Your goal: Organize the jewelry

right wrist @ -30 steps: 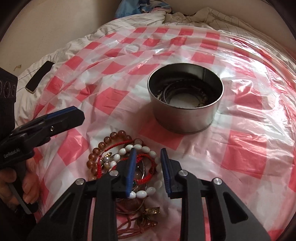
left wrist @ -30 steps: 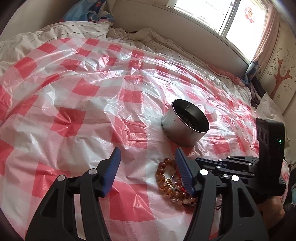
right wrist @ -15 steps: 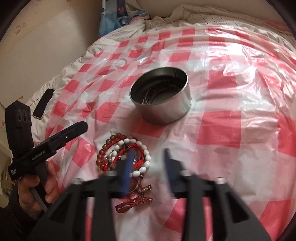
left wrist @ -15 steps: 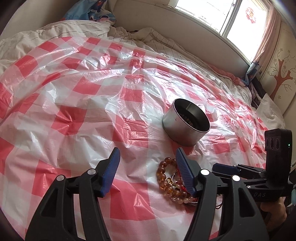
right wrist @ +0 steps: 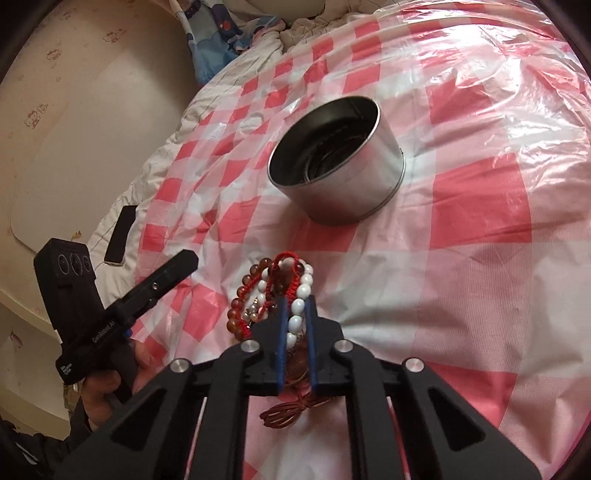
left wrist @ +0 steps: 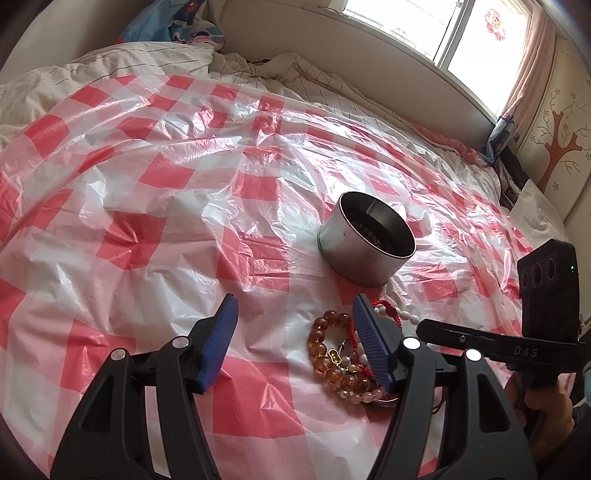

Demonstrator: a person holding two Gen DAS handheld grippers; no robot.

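A heap of bracelets lies on the red-checked plastic sheet (left wrist: 147, 229) in front of a round metal tin (right wrist: 351, 195), which holds some jewelry. My right gripper (right wrist: 296, 301) is down in the heap, its jaws closing narrow with the pads pressing on the white bead bracelet (right wrist: 304, 288). A red cord bracelet (right wrist: 286, 258) and an amber bead bracelet (right wrist: 236, 314) lie against it. My left gripper (left wrist: 294, 301) hovers open and empty just left of the amber bead bracelet (left wrist: 325, 354); its right finger hides part of the heap. The tin (left wrist: 364, 258) stands just beyond.
The sheet covers a bed with a rumpled white quilt (left wrist: 110, 74) around it. A thin brown cord (right wrist: 284, 410) lies under my right gripper. A flat black object (right wrist: 120, 236) rests on the quilt at the left. A window (left wrist: 406, 22) is behind the bed.
My right gripper rolled, came in over the heap, spread wide and then closed on the white bead bracelet. My left gripper has stayed where it was, open.
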